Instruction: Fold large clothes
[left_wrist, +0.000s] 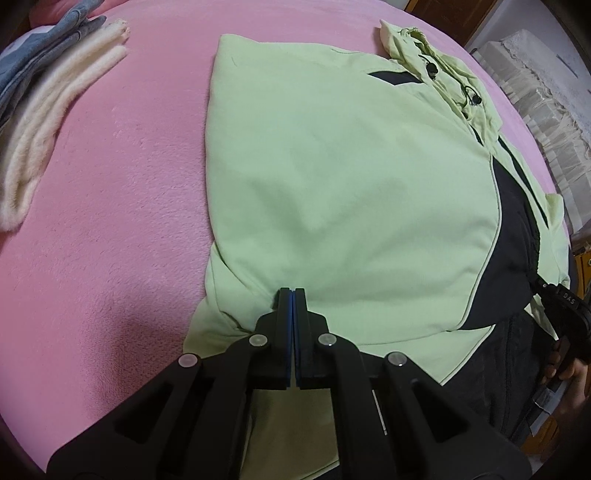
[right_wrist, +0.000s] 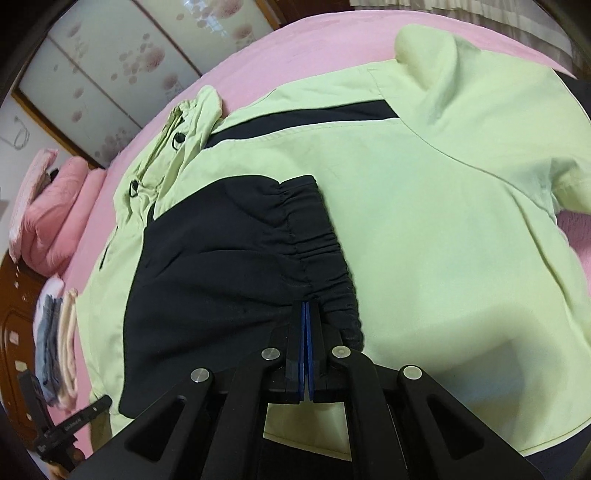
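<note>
Jacket (left_wrist: 332, 177) on pink blanket (left_wrist: 110, 221) — folded clothes (left_wrist: 48, 92) well apart.

A pale green windbreaker jacket with black panels (right_wrist: 424, 206) lies spread across a pink fleece bedspread (right_wrist: 314, 37). The right gripper (right_wrist: 307, 310), black with blue pads, has its jaws pressed together at the gathered elastic cuff of a black sleeve (right_wrist: 221, 258) folded over the jacket's body. At far left sit pink pillows (right_wrist: 55, 214) and a stack of folded denim and cream clothes (right_wrist: 57, 350).

Pink blanket-covered bed (left_wrist: 110, 221), floral sliding panels (right_wrist: 122, 55), folded pink quilt (right_wrist: 55, 218)
</note>
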